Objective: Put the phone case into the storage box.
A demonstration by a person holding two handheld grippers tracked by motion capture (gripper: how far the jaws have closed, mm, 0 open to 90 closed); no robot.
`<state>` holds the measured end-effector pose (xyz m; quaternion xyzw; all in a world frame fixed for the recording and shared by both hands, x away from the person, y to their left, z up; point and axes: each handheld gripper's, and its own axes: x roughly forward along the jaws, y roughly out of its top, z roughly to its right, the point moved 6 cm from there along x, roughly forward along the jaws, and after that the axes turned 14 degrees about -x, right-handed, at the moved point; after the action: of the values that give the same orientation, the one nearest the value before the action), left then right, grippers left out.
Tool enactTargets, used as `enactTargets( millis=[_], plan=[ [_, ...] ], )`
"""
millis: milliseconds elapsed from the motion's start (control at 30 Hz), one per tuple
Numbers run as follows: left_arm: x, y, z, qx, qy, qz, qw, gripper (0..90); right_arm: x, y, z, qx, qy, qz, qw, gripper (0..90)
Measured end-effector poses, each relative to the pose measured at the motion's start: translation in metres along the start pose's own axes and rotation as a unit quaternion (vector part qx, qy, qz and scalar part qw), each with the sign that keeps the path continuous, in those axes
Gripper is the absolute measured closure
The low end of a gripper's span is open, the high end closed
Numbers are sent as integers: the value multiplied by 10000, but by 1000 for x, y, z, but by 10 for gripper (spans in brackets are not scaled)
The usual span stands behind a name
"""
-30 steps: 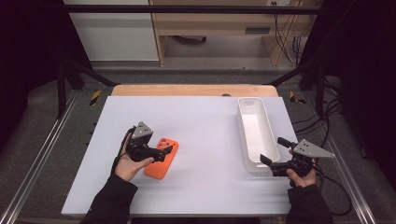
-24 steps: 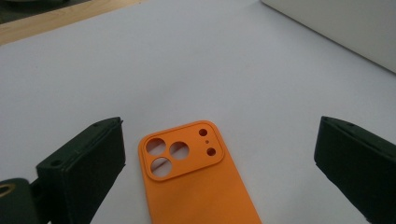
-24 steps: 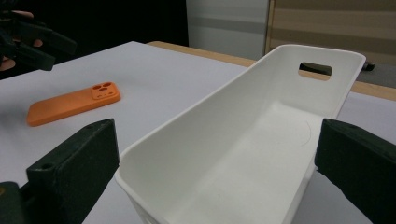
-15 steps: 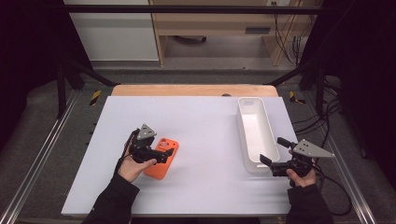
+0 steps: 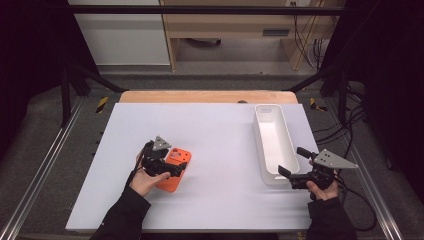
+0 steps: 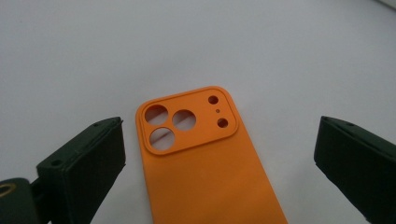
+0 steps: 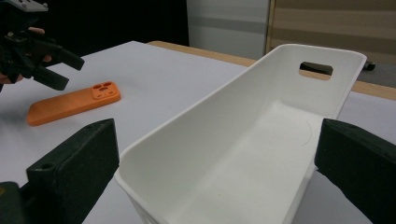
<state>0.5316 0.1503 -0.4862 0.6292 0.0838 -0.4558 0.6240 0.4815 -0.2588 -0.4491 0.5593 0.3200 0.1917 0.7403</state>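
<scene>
Item, grasp stage: orange phone case flat near the tabletop's front-left; my left tool spread astride it, next I pinch its sides; right tool spread at white bin.

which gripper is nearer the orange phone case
Left. The left gripper hovers open right over the orange phone case; the right gripper sits across the table by the white bin.

Plain orange phone case, white bin, pale grey-white surface with light wood edge, black jaws on both grippers, grey plates on top.
</scene>
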Motion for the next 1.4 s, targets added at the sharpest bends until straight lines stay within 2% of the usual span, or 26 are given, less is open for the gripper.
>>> enactTargets(
  millis=[433, 967, 1133, 1400],
  plan=[
    [8, -9, 0, -12, 97, -214, 9997, 13, 0, 0, 0, 6, 3, 10, 10000, 4],
    [18, -22, -5, -204, 326, -556, 9977, 22, 0, 0, 0, 8, 7, -1, 10000, 4],
    [20, -26, -7, -172, 411, -660, 9968, 27, 0, 0, 0, 6, 11, -6, 10000, 4],
    [22, -29, -6, -184, 490, -695, 9962, 54, 0, 0, -1, 14, 17, -16, 10000, 5]
  ],
)
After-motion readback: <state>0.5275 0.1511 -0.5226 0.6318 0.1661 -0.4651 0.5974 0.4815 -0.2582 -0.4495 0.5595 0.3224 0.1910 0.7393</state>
